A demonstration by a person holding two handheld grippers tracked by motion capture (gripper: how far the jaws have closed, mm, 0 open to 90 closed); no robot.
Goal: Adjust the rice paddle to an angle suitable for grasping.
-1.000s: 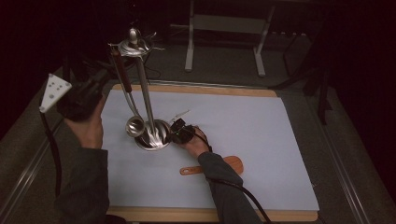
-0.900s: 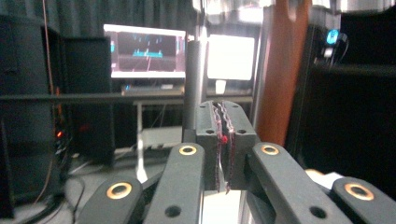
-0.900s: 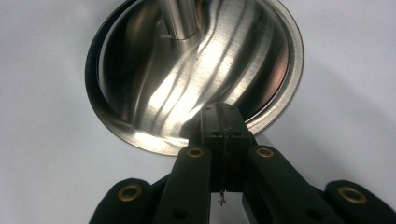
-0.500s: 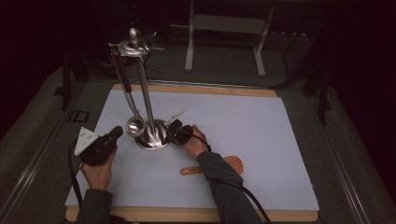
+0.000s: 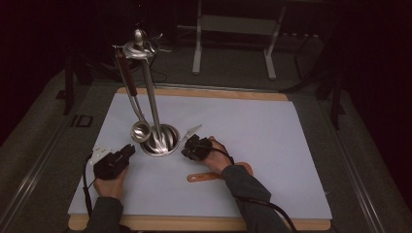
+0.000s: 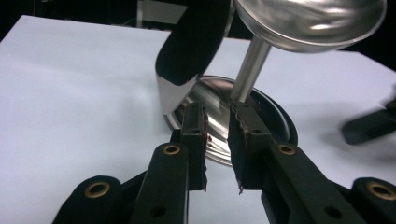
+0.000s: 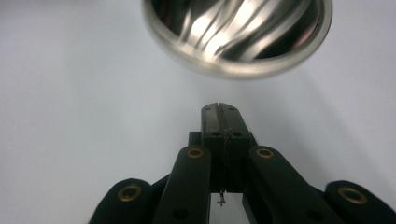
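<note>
A shiny metal utensil stand rises from a round base (image 5: 160, 143) on the white mat (image 5: 252, 126). A ladle (image 5: 141, 131) hangs from the stand's top ring (image 5: 140, 46). My left gripper (image 5: 128, 150) rests low on the mat just left of the base. Its jaws have just been opening and now stand a little apart with nothing between them, pointing at the base (image 6: 261, 116) and pole (image 6: 250, 70) under the ladle bowl (image 6: 308, 23). My right gripper (image 5: 187, 151) lies just right of the base, shut and empty (image 7: 219, 107), facing the base (image 7: 238, 37).
A flat wooden spatula (image 5: 204, 177) lies on the mat under the right forearm. The mat sits on a wooden board (image 5: 204, 92). A dark-handled utensil (image 6: 187, 70) hangs beside the pole. Dark floor and a metal frame (image 5: 233, 24) lie beyond the table.
The left hand dropped from beside the stand's top down to the mat left of the base, and its jaws parted. The right gripper drew back slightly from the base.
</note>
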